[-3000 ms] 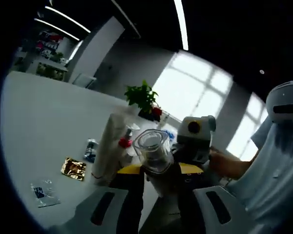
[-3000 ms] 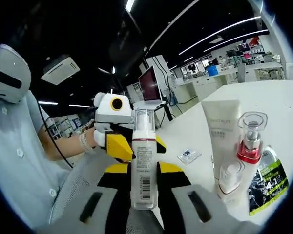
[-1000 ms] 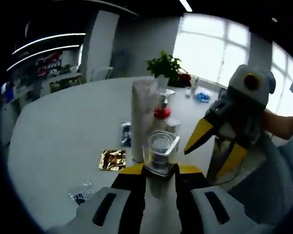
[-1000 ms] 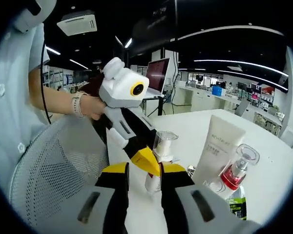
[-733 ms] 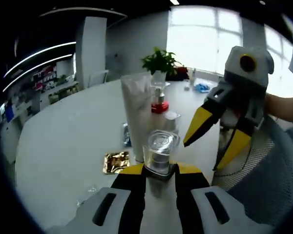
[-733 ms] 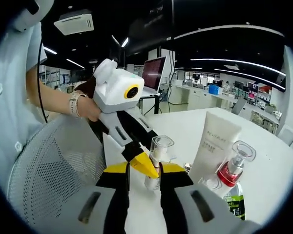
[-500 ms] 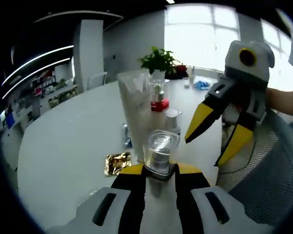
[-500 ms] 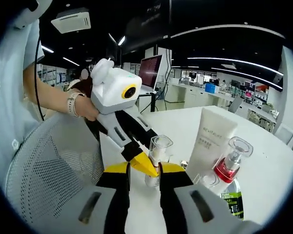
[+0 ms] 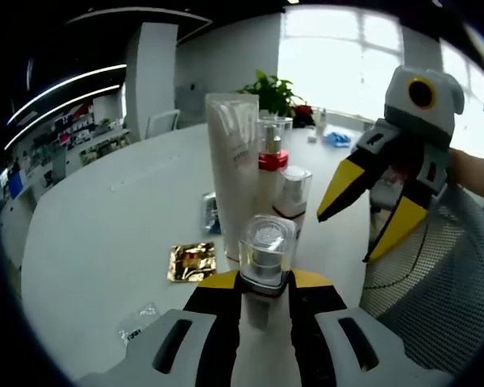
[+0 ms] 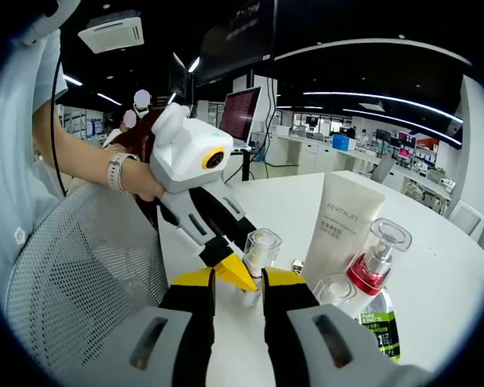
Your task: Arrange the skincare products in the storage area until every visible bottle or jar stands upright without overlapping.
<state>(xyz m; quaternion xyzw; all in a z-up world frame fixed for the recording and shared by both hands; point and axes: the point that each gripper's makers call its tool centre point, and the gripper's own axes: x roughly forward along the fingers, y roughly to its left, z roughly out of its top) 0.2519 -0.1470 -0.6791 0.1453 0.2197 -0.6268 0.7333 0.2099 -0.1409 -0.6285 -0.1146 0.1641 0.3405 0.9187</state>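
My left gripper point(image 9: 264, 282) is shut on a white pump bottle with a clear cap point(image 9: 266, 246), held upright just in front of the group. The same bottle point(image 10: 260, 246) sits between the left gripper's yellow tips point(image 10: 240, 272), its base at or near the tabletop. A white tube point(image 9: 234, 161) point(image 10: 339, 230), a red-collared pump bottle point(image 9: 273, 153) point(image 10: 375, 266) and a small clear-capped bottle point(image 9: 292, 189) point(image 10: 335, 290) stand upright together. My right gripper point(image 10: 238, 282) point(image 9: 345, 239) is open, holding nothing, off to the bottle's side.
On the white table point(image 9: 105, 218) lie a gold sachet point(image 9: 189, 262), a dark sachet point(image 9: 212, 214) and a clear sachet point(image 9: 137, 322). A green-and-black sachet point(image 10: 377, 330) lies by the group. A mesh chair point(image 10: 89, 266) point(image 9: 419, 306) is at the table's edge. A person's hand point(image 10: 133, 173) holds the left gripper.
The right gripper let go of the pump bottle and drew back open. The left gripper carried the bottle down and closer to the standing tube and bottles.
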